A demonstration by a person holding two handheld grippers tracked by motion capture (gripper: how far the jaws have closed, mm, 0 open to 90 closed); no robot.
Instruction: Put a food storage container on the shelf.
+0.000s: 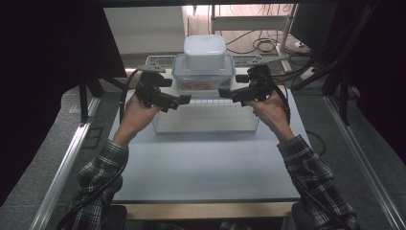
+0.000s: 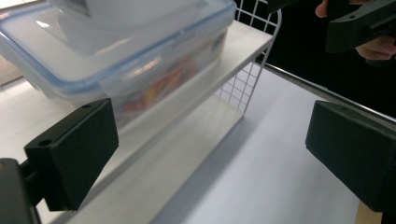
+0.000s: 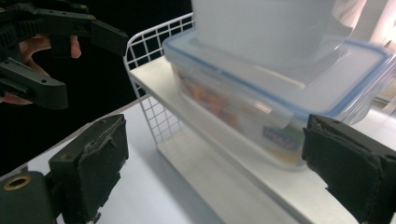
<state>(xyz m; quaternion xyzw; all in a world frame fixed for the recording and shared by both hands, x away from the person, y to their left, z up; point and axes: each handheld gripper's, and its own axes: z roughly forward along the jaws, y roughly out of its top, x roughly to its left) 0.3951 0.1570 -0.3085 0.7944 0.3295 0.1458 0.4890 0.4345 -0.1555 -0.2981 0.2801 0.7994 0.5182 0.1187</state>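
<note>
Two released claws flank a stacked box on the rack.

The clear box [image 1: 203, 72], blue-rimmed, holds something orange, perhaps food, and carries a white tub [image 1: 205, 50]; it sits on the rack's [image 1: 206, 115] shelf at the counter's [image 1: 206, 163] far edge, between left claw [image 1: 184, 100] and right claw [image 1: 225, 92], both empty.

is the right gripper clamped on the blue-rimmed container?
No: the right gripper has its jaws wide apart, short of the blue-rimmed container.
</note>
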